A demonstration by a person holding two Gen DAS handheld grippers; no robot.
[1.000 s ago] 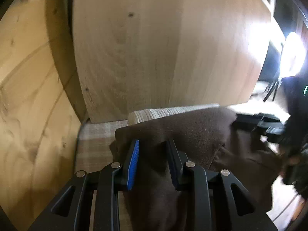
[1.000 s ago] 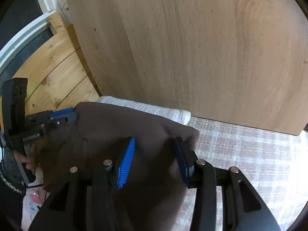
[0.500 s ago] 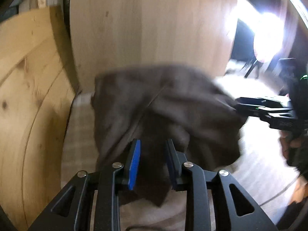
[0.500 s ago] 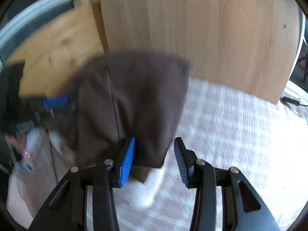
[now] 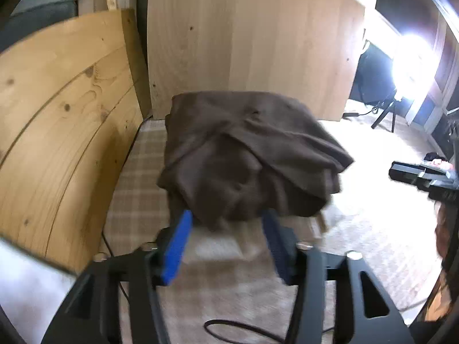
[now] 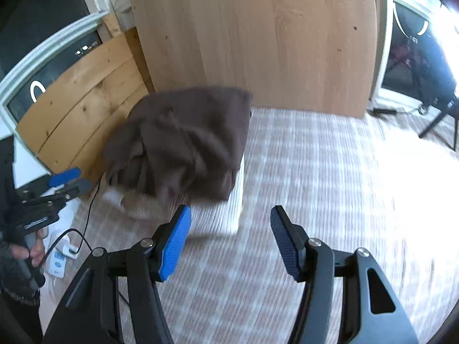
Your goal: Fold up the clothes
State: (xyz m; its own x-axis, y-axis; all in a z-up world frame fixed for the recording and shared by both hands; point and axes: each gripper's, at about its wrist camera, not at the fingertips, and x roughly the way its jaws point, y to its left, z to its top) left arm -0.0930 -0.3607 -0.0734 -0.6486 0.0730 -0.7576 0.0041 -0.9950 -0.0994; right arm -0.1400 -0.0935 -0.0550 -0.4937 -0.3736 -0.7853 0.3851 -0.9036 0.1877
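— Pale checked bedcover (image 6: 301, 154) underfoot of everything, knotty pine board (image 5: 57, 120) leaning on the left, big light wooden panel (image 5: 252, 37) standing upright at the back. See it?

— Yes. And the crumpled dark brown garment (image 5: 243, 154)?

— Heaped in a rough bundle near the foot of that panel, lying on top of a folded white ribbed cloth (image 6: 226, 209) that pokes out at its near edge. Neither tool has hold of it.

— How do the tools stand?

— The left gripper (image 5: 226, 243) has its blue-padded fingers (image 5: 176, 246) spread wide, nothing between them, just in front of the bundle's near edge. The right gripper (image 6: 229, 240) is likewise wide apart and empty, a bit back from the pile and off to its right side, over bare bedcover.

— Anything to read? A label, a brand?

— A white plug strip (image 6: 58, 261) with a black cable (image 6: 89, 209) lies at the left edge of the bed; it carries a small blue mark, too blurred to make out. Some pale lettering on the side of the left tool's body, unreadable as well.

— And on the far right?

— A glaring studio lamp (image 5: 410, 54) on a tripod, past the bed.
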